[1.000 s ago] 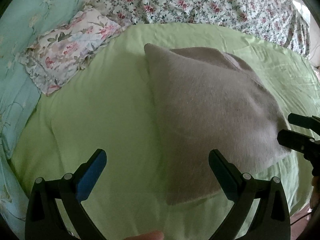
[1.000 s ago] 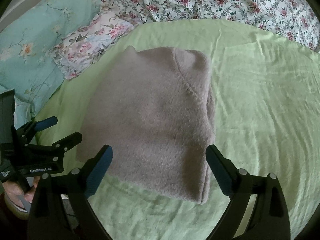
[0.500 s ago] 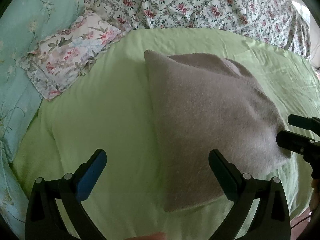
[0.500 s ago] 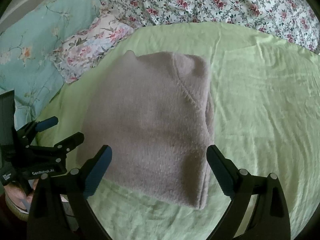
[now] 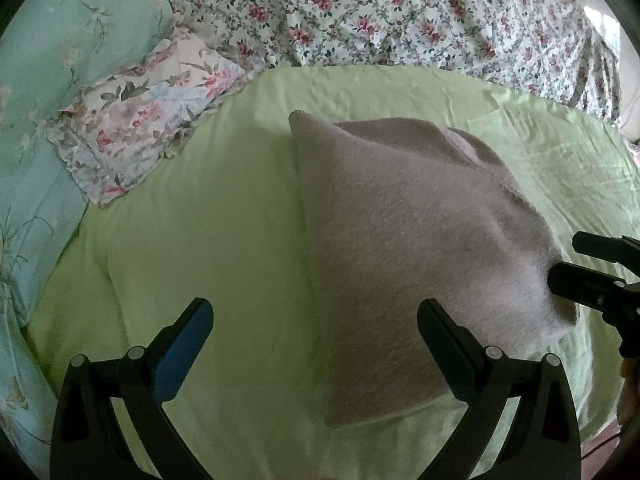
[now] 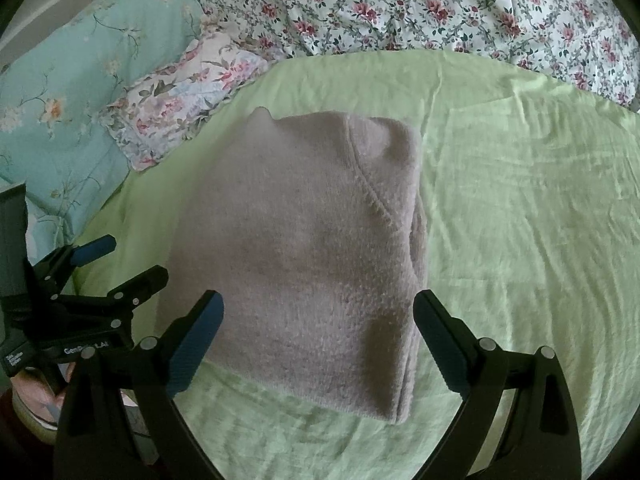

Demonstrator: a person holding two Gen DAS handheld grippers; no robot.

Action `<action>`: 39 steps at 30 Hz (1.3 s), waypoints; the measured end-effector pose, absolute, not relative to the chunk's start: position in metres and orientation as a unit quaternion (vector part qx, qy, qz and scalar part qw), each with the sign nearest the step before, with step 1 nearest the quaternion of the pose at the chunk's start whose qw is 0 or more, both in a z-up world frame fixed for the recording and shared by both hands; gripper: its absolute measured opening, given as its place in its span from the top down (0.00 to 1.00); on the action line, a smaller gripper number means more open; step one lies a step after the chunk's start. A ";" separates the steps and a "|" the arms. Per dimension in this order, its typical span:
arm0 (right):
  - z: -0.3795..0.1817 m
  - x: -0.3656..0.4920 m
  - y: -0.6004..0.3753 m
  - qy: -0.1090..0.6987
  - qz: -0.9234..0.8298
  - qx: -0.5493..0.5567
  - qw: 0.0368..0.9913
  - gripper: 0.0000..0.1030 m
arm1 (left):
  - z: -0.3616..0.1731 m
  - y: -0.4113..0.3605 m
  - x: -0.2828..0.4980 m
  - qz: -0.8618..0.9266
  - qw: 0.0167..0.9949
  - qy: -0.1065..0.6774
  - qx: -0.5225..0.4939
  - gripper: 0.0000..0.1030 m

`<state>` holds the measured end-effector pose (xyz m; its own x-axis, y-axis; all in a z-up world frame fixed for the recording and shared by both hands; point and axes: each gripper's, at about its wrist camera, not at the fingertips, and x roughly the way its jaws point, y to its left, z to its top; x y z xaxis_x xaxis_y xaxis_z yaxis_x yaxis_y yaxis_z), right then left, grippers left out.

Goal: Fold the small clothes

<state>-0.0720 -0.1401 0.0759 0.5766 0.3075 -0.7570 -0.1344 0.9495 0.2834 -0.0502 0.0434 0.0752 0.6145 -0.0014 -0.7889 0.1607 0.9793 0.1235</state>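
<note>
Jaws of both grippers stay spread; folded sweater (image 6: 304,256) lies unmoved on green sheet (image 6: 520,208).

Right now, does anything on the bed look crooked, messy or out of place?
Nothing much stands out. The grey sweater lies folded on the green sheet; only its far-left corner pokes up slightly. Both grippers are open and hold nothing.

A green sheet (image 5: 224,240) fills the centre; floral quilt (image 5: 400,20) at twelve o'clock, floral pillow (image 5: 144,120) and teal pillow (image 5: 60,60) at ten.
</note>
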 end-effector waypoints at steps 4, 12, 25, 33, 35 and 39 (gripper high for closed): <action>0.078 -0.071 -0.139 0.442 0.126 0.097 0.883 0.07 | 0.077 0.042 -0.052 -0.043 0.896 0.433 0.092 0.01; 0.079 -0.071 -0.137 0.442 0.126 0.097 0.883 0.07 | 0.078 0.042 -0.052 -0.042 0.897 0.432 0.089 0.01; 0.080 -0.072 -0.134 0.437 0.124 0.099 0.885 0.07 | 0.079 0.041 -0.053 -0.045 0.897 0.431 0.090 0.01; 0.080 -0.072 -0.134 0.438 0.124 0.099 0.885 0.07 | 0.079 0.040 -0.053 -0.045 0.897 0.430 0.089 0.01; 0.079 -0.072 -0.134 0.438 0.124 0.099 0.885 0.07 | 0.079 0.040 -0.053 -0.045 0.897 0.430 0.088 0.01; 0.079 -0.074 -0.133 0.437 0.123 0.100 0.885 0.06 | 0.079 0.040 -0.053 -0.044 0.897 0.431 0.088 0.01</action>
